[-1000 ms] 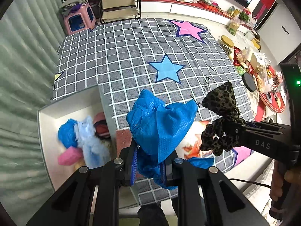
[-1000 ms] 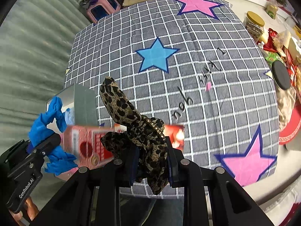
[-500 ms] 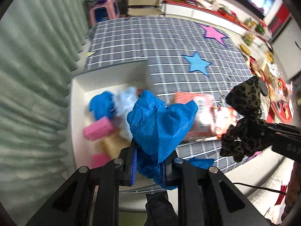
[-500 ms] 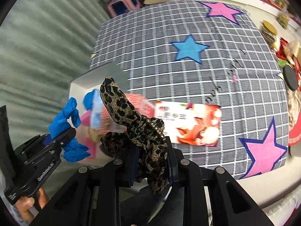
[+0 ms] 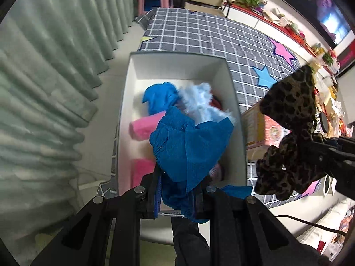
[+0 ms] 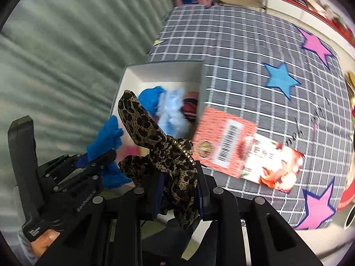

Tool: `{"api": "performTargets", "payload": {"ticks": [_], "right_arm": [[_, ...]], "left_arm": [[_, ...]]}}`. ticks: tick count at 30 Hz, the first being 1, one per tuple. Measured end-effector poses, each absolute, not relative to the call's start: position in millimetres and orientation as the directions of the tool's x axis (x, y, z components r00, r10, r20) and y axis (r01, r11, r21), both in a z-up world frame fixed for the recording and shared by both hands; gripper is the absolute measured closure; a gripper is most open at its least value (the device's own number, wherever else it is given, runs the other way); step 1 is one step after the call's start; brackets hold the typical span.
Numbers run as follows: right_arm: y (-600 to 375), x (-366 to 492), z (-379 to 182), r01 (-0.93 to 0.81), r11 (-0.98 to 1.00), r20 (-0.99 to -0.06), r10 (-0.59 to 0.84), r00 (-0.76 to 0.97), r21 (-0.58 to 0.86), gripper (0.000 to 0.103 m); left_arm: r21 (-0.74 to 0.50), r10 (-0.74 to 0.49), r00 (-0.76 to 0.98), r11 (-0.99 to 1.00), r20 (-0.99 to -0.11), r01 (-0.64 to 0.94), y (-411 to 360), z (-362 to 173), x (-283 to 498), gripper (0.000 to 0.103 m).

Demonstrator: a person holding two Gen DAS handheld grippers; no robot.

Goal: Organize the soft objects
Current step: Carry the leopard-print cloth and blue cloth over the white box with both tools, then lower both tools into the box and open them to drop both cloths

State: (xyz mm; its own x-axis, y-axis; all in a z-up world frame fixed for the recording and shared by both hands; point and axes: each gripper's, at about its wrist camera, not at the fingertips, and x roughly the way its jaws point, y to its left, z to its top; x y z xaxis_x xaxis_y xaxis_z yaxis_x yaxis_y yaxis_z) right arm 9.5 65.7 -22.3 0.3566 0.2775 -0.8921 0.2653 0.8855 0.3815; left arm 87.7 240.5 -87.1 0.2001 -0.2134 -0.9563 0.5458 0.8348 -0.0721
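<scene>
My left gripper (image 5: 177, 190) is shut on a crumpled blue cloth (image 5: 190, 146) and holds it above the near end of the white open box (image 5: 177, 65). My right gripper (image 6: 178, 188) is shut on a leopard-print scrunchie (image 6: 155, 141), held up beside the box's near right side; it also shows in the left wrist view (image 5: 288, 119). In the box lie a blue item (image 5: 159, 97), a pale blue fluffy item (image 5: 202, 102), pink pieces (image 5: 144, 126) and a dark red item (image 6: 190, 106). The left gripper with its blue cloth (image 6: 106, 137) shows in the right wrist view.
The box sits at the left edge of a grey checked cloth with stars (image 6: 255, 44). A red printed carton (image 6: 224, 141) lies flat right of the box. A green curtain (image 5: 44, 88) hangs at left. A pink stool (image 5: 153, 0) and cluttered shelves stand beyond.
Both grippers have swung left over the box with their loads still held. The box now fills the middle of the left wrist view.
</scene>
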Motion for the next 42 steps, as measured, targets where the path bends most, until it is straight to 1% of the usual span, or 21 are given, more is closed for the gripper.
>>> {"api": "performTargets", "payload": {"ticks": [9, 16, 42], "right_arm": [[96.2, 28.8, -30.8, 0.174, 0.921, -0.913, 0.292, 0.284, 0.348, 0.077], [105.3, 38.5, -36.2, 0.146, 0.93, -0.922, 0.294, 0.253, 0.337, 0.077], [104.6, 40.6, -48.1, 0.182, 0.916, -0.921, 0.313, 0.232, 0.357, 0.077]], "left_arm": [[-0.064, -0.174, 0.176, 0.863, -0.969, 0.502, 272.9, -104.3, 87.8, 0.081], [-0.068, -0.165, 0.155, 0.866, -0.974, 0.495, 275.5, -110.7, 86.6, 0.081], [-0.05, -0.143, 0.138, 0.849, -0.98, 0.525, 263.0, -119.5, 86.8, 0.081]]}}
